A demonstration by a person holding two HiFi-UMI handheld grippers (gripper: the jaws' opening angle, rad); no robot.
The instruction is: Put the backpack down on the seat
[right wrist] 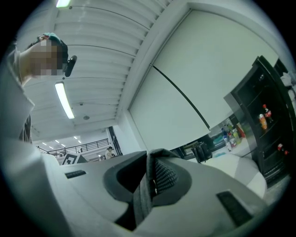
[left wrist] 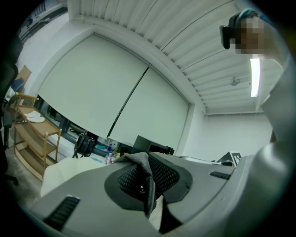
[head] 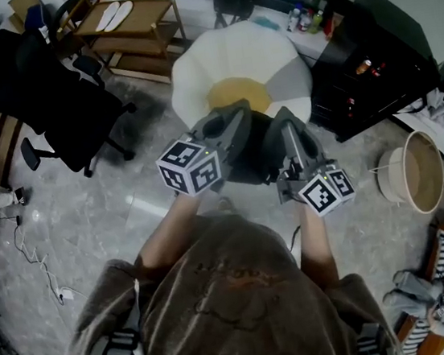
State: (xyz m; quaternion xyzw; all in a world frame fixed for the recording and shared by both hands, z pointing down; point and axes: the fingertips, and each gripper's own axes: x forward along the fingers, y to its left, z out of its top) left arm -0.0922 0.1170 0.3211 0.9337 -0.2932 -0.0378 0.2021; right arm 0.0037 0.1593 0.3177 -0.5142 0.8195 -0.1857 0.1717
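Head view shows the backpack (head: 254,160) hanging at the centre of the frame, carried between the left tool (head: 230,127) and the right tool (head: 291,135), just short of the white seat (head: 192,71) with its yellow middle, which lies above it in the frame. The backpack is not yet resting on the seat.

In the left gripper view the left tool (left wrist: 147,178) is pressed together on a fold of grey strap (left wrist: 138,159). In the right gripper view the right tool (right wrist: 149,180) is likewise clamped on a band of strap (right wrist: 138,203).

The backpack is judged to be soft and slack, with moderate weight. It can be expected to sag and swing below the two pinch points, and thin webbing could slip through if the grip is eased early. The straps near the top of the bag are judged the best places to hold, one on each side, so that the body hangs level.

Around it, a black office chair (head: 48,90) stands at the upper left, a wooden rack (head: 130,30) at the top, a black cabinet (head: 362,73) at the upper right and a round basket (head: 420,175) at the right. A cable (head: 37,254) is trailed across the floor at the left. Nothing is seen between the backpack and the seat, though the cabinet stands close beside the seat's right edge.
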